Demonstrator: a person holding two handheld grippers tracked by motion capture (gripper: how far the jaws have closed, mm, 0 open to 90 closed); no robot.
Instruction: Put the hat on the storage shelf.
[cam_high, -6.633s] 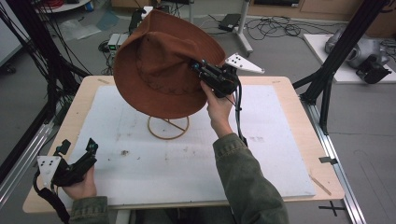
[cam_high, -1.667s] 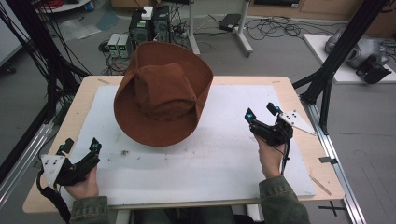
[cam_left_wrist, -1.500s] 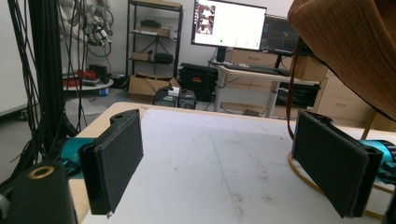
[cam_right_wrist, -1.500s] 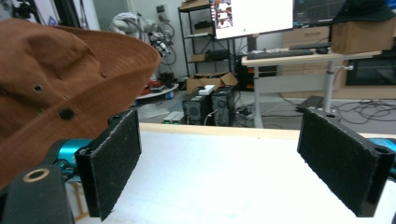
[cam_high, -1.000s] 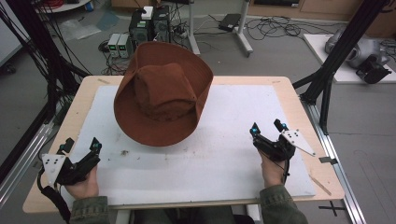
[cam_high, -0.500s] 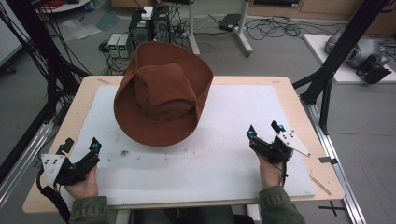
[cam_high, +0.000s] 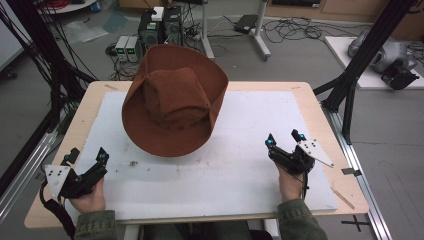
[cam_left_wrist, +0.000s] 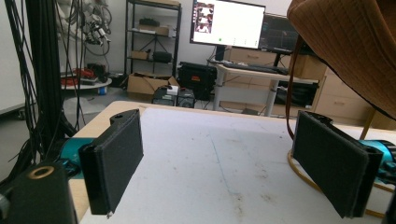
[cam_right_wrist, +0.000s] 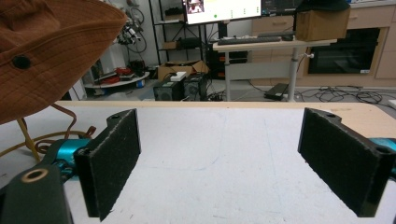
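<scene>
White foam board (cam_high: 240, 175) covers the wooden table, and the brown wide-brimmed hat (cam_high: 172, 100) perches on a wooden stand (cam_right_wrist: 28, 135) at its far left-centre. Both tools rest low at the near edge, jaws spread wide and empty: the left gripper (cam_high: 86, 162) at the near-left corner, the right gripper (cam_high: 284, 141) near-right. The hat lies far and right of the left gripper, far and left of the right one; the left seems slightly nearer.

rust-brown hat (cam_high: 175, 107); white mat (cam_high: 260, 165); black tongs (cam_high: 284, 141).
</scene>
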